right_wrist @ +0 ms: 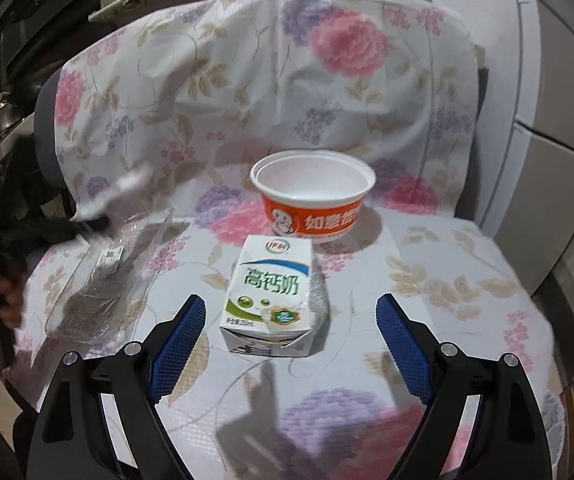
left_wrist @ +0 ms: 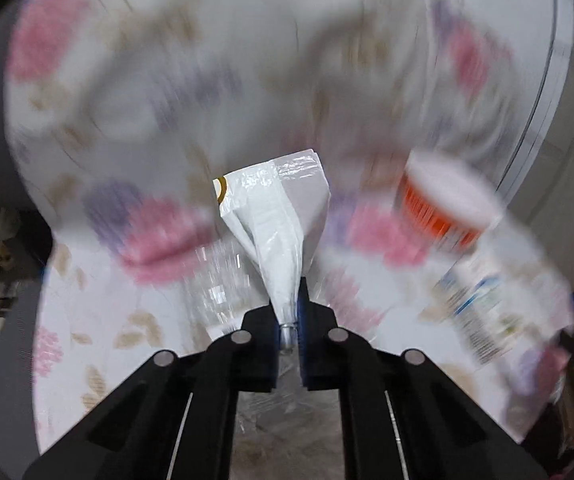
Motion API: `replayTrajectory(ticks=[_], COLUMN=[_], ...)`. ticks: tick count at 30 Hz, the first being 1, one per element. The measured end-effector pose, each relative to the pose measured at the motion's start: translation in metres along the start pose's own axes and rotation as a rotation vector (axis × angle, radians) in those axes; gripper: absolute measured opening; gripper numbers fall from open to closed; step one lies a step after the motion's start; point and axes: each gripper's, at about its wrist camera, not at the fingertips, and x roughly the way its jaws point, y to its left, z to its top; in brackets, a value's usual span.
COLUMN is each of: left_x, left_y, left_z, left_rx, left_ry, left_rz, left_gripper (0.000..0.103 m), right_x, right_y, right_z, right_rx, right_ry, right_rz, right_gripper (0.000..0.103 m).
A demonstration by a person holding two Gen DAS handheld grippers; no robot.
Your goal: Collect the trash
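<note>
The left view was badly blurred; a crumpled white wrapper was clamped in the left gripper, pointing forward. The right gripper was held apart around an upright milk carton on the floral cloth

The left wrist view is strongly blurred by motion; only the crumpled white plastic wrapper stays sharp. The right wrist view is mostly sharp, evenly lit, with soft shadows on the flowered plastic tablecloth. Edges bend and darken.
</note>
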Motion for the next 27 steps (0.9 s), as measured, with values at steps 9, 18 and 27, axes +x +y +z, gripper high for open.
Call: replayTrajectory(ticks=[9,18,27], left_x=[-0.082,-0.041,-0.025], left_y=[-0.002,-0.037,-0.051], left_z=[-0.020,-0.077,-0.083], left_rx=[-0.112,-0.145,-0.128], left_ry=[-0.154,-0.011,0.028], left_rz=[0.022,-0.047,-0.057], left_gripper=[0.006,0.006,0.006], right_x=[0.000,0.048,0.104], right_y=[-0.006,0.017,0.002], right_z=[-0.005,-0.005,0.002], right_rx=[-0.011,-0.057,0.082], right_ry=[0.038,0.133,0.244], right_rz=[-0.005,0.062,0.111], right_gripper=[0.087,0.090,0.091])
